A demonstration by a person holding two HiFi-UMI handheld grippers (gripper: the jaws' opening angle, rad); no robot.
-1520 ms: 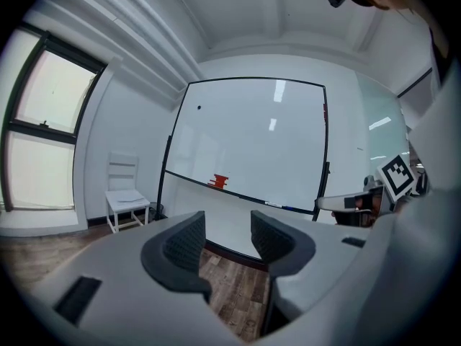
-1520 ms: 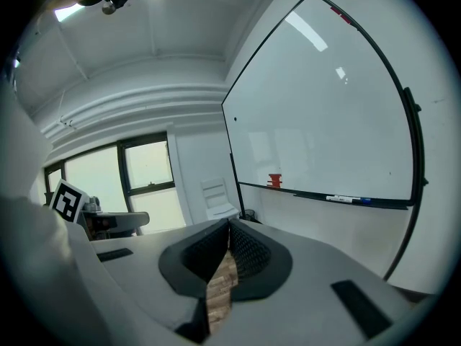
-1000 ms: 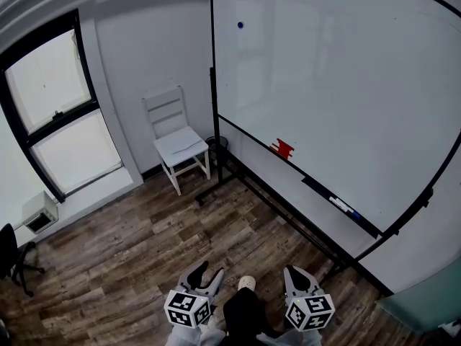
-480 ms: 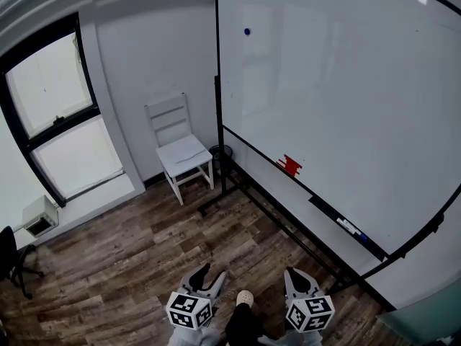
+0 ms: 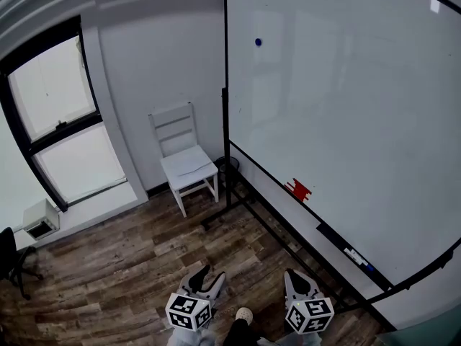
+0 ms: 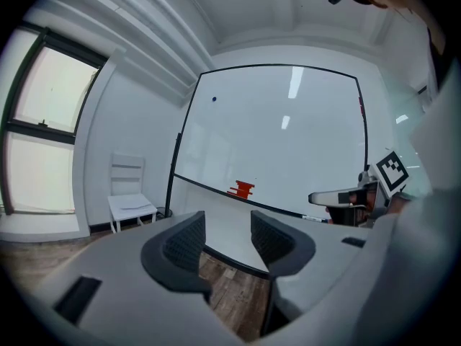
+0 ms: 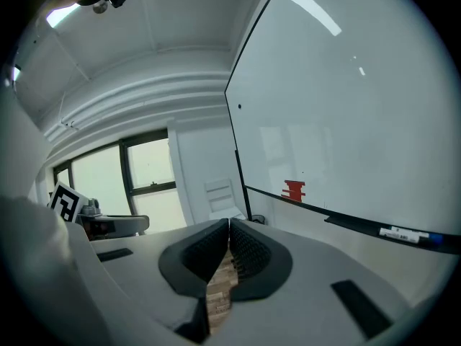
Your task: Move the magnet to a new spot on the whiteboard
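A small blue magnet (image 5: 258,42) sticks high on the whiteboard (image 5: 360,107), near its upper left corner. It also shows as a dark dot in the left gripper view (image 6: 214,99) and the right gripper view (image 7: 239,107). Both grippers are held low over the wooden floor, far short of the board. My left gripper (image 5: 202,280) has its jaws apart with nothing between them (image 6: 227,238). My right gripper (image 5: 298,280) has its jaws pressed together and holds nothing (image 7: 228,231).
A red object (image 5: 297,189) sits on the board's lower edge, and markers (image 5: 358,256) lie on its tray. A white chair (image 5: 184,163) stands by the board's black stand (image 5: 227,157). A window (image 5: 61,121) fills the left wall; an office chair (image 5: 9,258) is at far left.
The head view has shifted: the whiteboard, magnet and chair sit lower and further right in it than before. Both grippers stay at the bottom, unchanged in state.
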